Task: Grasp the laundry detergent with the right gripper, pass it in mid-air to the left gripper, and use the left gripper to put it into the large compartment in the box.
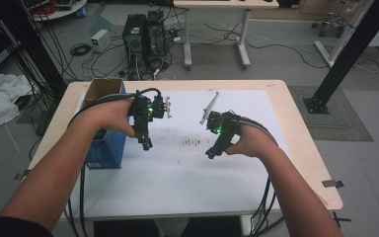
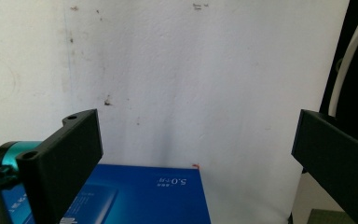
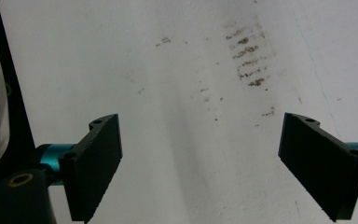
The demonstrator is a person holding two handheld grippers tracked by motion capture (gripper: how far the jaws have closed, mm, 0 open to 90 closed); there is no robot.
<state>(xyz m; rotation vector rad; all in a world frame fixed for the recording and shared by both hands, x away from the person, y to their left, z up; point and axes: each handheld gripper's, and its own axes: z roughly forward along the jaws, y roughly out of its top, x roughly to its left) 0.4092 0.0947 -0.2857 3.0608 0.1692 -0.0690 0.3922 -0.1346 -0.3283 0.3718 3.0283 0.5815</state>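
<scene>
Two hand-held grippers are seen: the left hand-held gripper (image 1: 145, 143) and right hand-held gripper (image 1: 211, 154), both held wide open and empty. One blue box (image 1: 106, 148), top flaps open, contents hidden, sits just beside the left one on the tabletop (image 1: 296, 128).

Both forearms reach in over the table (image 1: 296, 128), the landmark here. The left gripper (image 1: 146, 144) hangs above the table's left half, tilted steeply down, its jaws spread wide with nothing between them. The right gripper (image 1: 211, 154) hangs above the table's middle, slanted down and to the left, its jaws likewise wide apart and empty. The two grippers are apart, each wrapped by its hand.
</scene>
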